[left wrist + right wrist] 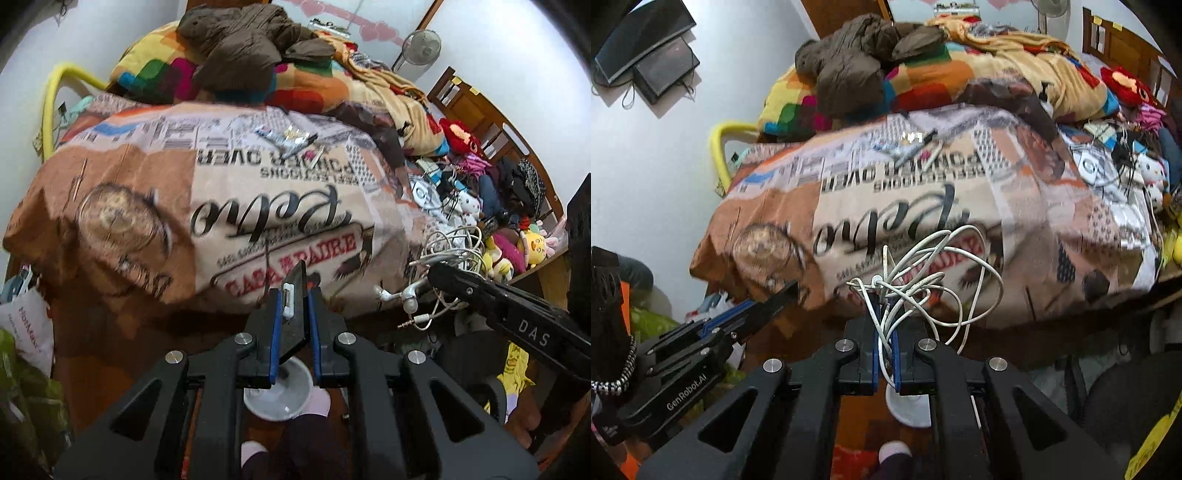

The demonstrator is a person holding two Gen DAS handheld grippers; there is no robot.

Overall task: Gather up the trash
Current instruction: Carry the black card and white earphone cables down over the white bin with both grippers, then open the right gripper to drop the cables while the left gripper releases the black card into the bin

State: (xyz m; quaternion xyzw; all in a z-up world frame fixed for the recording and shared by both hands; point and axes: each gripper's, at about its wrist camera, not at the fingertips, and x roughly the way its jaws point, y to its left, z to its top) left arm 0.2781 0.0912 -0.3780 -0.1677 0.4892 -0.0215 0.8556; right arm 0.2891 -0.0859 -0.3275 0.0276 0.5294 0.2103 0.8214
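The left gripper (293,314), angling down before the bed, is clamping a flat black card with a white clip (295,295) upright between its blue pads. The right gripper (884,314), likewise tilting downward, is pinching a tangled white earphone cable (923,280), loops spilling above its closed fingers. Crumpled silver foil wrappers (290,138) are lying well beyond on the newspaper-print blanket (166,177).

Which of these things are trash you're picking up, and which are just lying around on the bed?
Trash job:
- flat black piece in left gripper
- tangled white cable in right gripper
- foil wrappers on the printed blanket

Just lying about:
- brown jacket
- plush toys
- fan
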